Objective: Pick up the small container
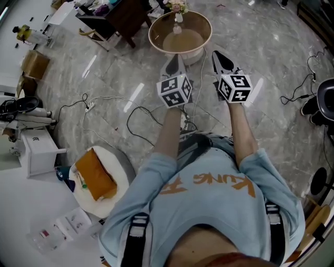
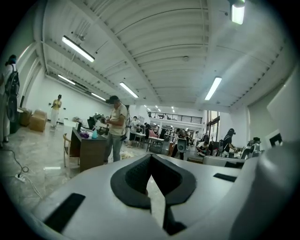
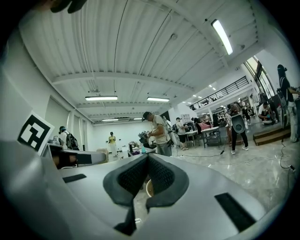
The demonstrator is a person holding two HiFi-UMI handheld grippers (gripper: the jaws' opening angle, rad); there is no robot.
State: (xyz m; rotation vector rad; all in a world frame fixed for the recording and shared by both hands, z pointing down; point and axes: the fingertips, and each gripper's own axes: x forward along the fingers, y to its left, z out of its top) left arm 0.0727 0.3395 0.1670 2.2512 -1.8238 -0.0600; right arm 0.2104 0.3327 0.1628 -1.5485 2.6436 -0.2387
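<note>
A round table with a raised wooden rim (image 1: pixel 156 39) stands on the marble floor ahead of me in the head view. On it sits a small pale container (image 1: pixel 177 29), and a little vase of flowers (image 1: pixel 178 9) stands behind that. My left gripper (image 1: pixel 174 61) is held out just short of the table's near edge, and my right gripper (image 1: pixel 219 56) is beside it to the right. Both are raised level and point across the hall. In the left gripper view the left gripper (image 2: pixel 151 156) is shut on nothing. In the right gripper view the right gripper (image 3: pixel 147 157) is likewise shut and empty.
Cables (image 1: pixel 136 117) trail over the floor below the grippers. A round white stool with an orange cushion (image 1: pixel 95 180) and a white cabinet (image 1: pixel 43 152) are at my left. A dark desk (image 1: pixel 122 15) stands beyond the table, where several people stand (image 2: pixel 115 126).
</note>
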